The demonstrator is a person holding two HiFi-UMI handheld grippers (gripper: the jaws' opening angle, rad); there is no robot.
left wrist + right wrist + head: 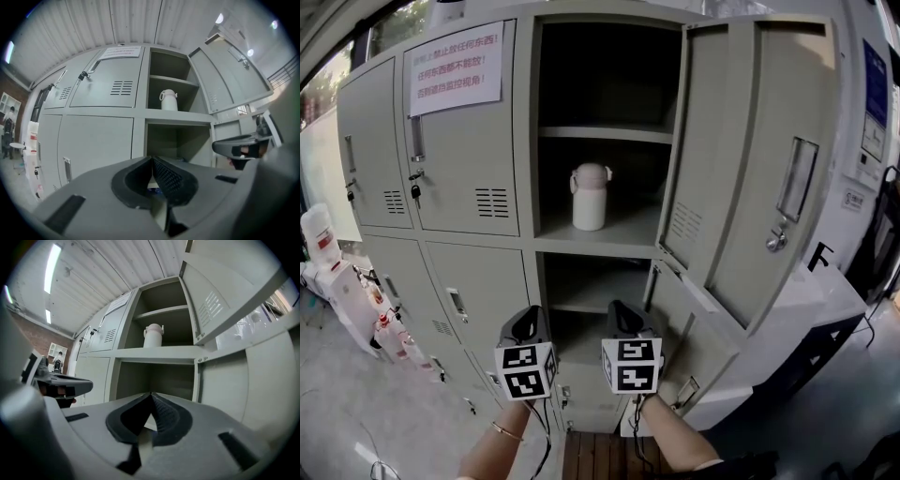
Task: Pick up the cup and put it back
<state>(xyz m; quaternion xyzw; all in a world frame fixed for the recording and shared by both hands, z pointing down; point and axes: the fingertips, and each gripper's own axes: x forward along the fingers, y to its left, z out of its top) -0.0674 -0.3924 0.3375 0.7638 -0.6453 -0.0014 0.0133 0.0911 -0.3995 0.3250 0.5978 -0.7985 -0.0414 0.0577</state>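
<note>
Grey lockers [469, 141], cup [590, 197] upright on shelf [623, 236] (long axis vertical), left gripper [152, 159] and right gripper [151, 395] both closed, empty.

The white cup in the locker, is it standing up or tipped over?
Upright: the cup stands on its base on the shelf, lid uppermost.

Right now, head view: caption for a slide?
Left gripper and right gripper held low, empty, before the open locker; the cup stands on its shelf.
</note>
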